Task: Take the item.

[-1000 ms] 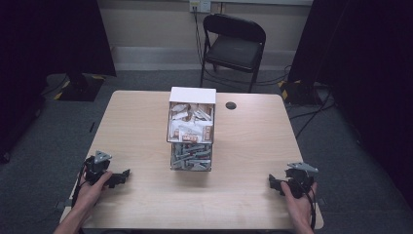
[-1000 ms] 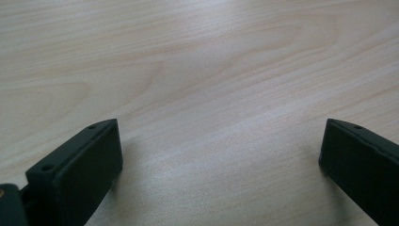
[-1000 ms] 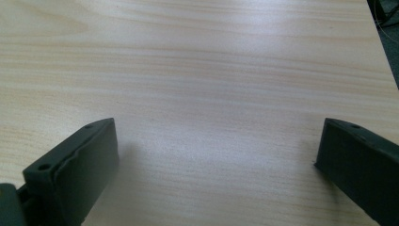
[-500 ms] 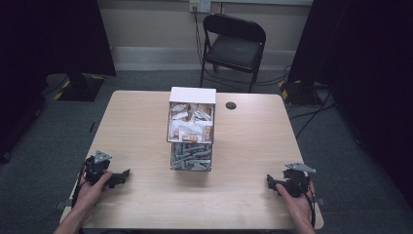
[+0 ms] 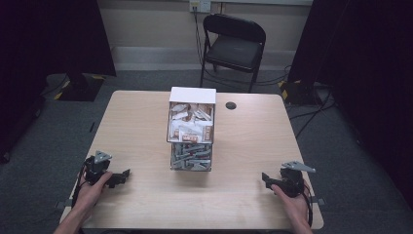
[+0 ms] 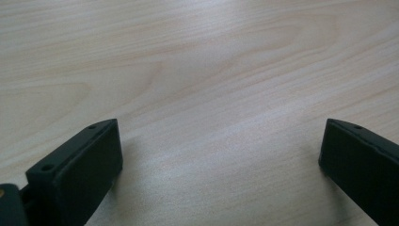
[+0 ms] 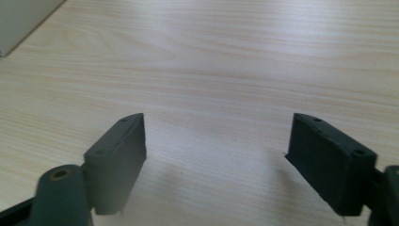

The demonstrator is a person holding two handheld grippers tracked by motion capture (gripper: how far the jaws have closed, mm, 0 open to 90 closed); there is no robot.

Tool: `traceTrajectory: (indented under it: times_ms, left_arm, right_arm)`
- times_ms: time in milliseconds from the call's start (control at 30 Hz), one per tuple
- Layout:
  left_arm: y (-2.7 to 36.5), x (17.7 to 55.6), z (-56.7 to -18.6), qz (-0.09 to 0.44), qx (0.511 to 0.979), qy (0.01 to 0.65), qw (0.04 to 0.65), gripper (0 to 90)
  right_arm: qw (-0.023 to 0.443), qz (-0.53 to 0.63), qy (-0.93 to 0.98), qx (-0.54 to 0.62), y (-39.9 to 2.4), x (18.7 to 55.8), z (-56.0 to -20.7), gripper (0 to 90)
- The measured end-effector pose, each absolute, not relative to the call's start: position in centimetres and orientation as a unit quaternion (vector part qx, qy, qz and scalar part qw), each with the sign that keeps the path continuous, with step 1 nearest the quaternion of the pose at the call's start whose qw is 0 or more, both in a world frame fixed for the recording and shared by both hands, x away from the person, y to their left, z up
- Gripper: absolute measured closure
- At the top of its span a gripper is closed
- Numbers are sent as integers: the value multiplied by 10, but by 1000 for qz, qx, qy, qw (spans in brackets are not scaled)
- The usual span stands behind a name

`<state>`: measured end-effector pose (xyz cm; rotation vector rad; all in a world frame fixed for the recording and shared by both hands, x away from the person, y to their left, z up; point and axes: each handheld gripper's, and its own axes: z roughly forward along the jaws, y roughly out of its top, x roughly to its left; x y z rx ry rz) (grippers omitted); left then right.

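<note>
A clear two-tier box (image 5: 191, 129) stands upright at the middle of the wooden table (image 5: 253, 141); its upper tier holds white and brown packets, its lower tier grey ones, and a white lid sits on top. My left gripper (image 5: 124, 175) rests low at the table's front left, held by a hand, its jaws pointing right. The right gripper (image 5: 265, 179) is at the front right with its jaws pointing left. In the left gripper view the left gripper (image 6: 219, 160) is open over bare wood. The right gripper (image 7: 216, 146) is open too, nothing between its jaws.
A small black round disc (image 5: 231, 105) lies on the table behind and to the right of the box. A black folding chair (image 5: 233, 46) stands beyond the far edge. Dark curtains hang at both sides, and cables run across the grey floor.
The right gripper has shifted slightly toward the front right corner area. The left gripper and the box have not moved.
</note>
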<state>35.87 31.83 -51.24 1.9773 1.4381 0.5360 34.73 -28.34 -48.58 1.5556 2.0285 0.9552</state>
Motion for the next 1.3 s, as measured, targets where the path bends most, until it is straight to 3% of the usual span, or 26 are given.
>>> traceTrajectory:
  times_ms: [867,1300]
  left_arm:
    - [318,359,-513,204,749,547,314,0]
    - [318,359,-513,204,749,547,314,0]
  right_arm:
    - [146,407,763,481,-241,339,-455,401]
    - [131,429,783,430,-205,337,-438,449]
